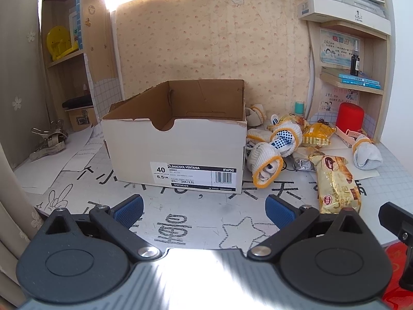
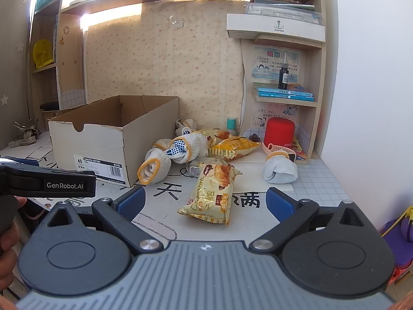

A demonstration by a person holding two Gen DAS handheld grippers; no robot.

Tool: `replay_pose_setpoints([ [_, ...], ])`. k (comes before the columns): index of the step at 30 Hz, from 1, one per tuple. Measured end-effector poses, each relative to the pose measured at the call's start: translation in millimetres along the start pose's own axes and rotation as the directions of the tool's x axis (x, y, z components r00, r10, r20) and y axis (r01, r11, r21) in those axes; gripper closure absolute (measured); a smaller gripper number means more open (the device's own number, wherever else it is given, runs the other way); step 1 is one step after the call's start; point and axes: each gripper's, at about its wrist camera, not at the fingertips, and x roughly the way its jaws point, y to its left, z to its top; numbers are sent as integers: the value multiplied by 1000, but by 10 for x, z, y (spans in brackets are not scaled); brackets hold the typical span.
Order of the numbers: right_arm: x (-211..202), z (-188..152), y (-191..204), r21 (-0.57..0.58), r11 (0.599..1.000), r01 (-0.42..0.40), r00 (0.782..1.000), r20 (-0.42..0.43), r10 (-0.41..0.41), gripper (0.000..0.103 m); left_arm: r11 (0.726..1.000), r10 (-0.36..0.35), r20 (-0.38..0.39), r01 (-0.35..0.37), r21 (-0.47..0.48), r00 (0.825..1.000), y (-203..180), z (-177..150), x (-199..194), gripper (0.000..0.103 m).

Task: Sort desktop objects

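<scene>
An open cardboard shoebox (image 1: 178, 149) (image 2: 108, 142) stands on the desk with nothing visible inside. Right of it lies a heap of rolled white gloves with yellow cuffs (image 1: 268, 165) (image 2: 155, 166) and yellow snack packets (image 1: 316, 134) (image 2: 232, 147). A croissant packet (image 1: 336, 180) (image 2: 210, 193) lies nearest the front. One rolled grey-white glove (image 1: 366, 152) (image 2: 280, 168) sits apart on the right. My left gripper (image 1: 204, 210) is open in front of the box. My right gripper (image 2: 205, 202) is open, the croissant packet just beyond its fingertips.
A red cylinder (image 2: 278, 134), a pink watch band (image 2: 273, 148) and a small teal container (image 2: 231, 124) stand at the back right under the shelves (image 2: 284, 98). Metal clips (image 1: 49, 139) lie at the left. The left gripper's body (image 2: 49, 183) juts in beside a hand (image 2: 7, 245).
</scene>
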Motion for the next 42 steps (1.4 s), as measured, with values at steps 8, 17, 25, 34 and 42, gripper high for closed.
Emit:
replay_pose_setpoints([
  [8,-1,-8,18,-1,1000,-1,1000,-2,1,6,1000,1,-1,-1,1,1000,-8,-6,2,0],
  [17,14,-28,19,-1,1000,-2,1000,-7,2,6,1000,1,-1,-1,2,1000,-14,-12,2,0],
  [25,22,-31,14,0,1000,-3,1000,-8,3,6,1000,1,-1,-1,3,1000,-26,-12,6,0],
  [34,35,-41,8,1,1000,-6,1000,-9,6,6,1000,1,0,-1,4,1000,-30,-13,5,0],
  [42,38,-45,-2,2,1000,-11,1000,-12,11,6,1000,-1,1,1,7,1000,-33,-16,7,0],
])
